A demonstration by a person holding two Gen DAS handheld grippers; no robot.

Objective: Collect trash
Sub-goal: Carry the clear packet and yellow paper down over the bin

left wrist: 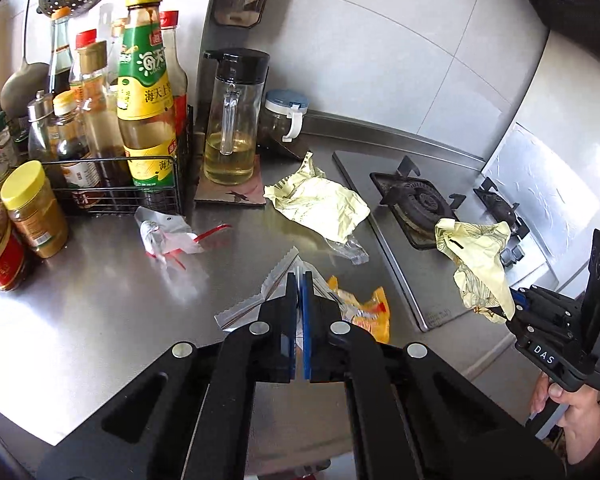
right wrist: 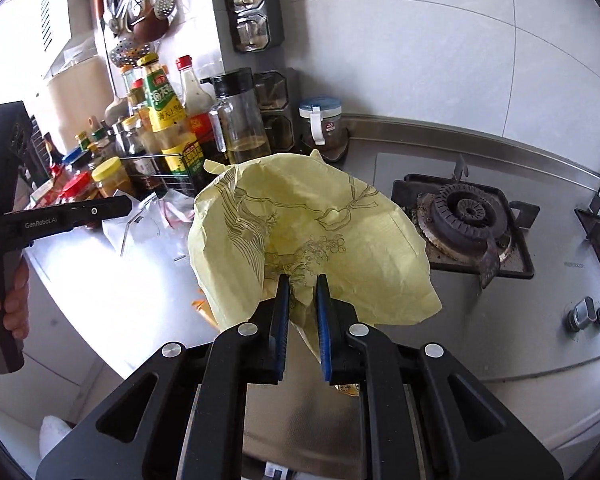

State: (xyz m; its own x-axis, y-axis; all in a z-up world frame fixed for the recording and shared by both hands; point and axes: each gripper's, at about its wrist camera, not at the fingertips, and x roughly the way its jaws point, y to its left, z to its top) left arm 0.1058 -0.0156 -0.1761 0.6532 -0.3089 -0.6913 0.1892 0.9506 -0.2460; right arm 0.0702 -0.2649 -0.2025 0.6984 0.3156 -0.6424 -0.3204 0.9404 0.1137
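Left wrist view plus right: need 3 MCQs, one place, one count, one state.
1. Where does the oil dispenser stand?
A. on the stove
B. right of the wire rack
C. in the rack

2. How many yellow paper wrappers show in the left wrist view?
A. one
B. two
C. four

3. The right gripper is
A. shut on a yellow wrapper
B. open, empty
C. holding a bottle

Key: B, it stands beside the rack; B, one on the counter, one held; A, paper pinched between the pads.
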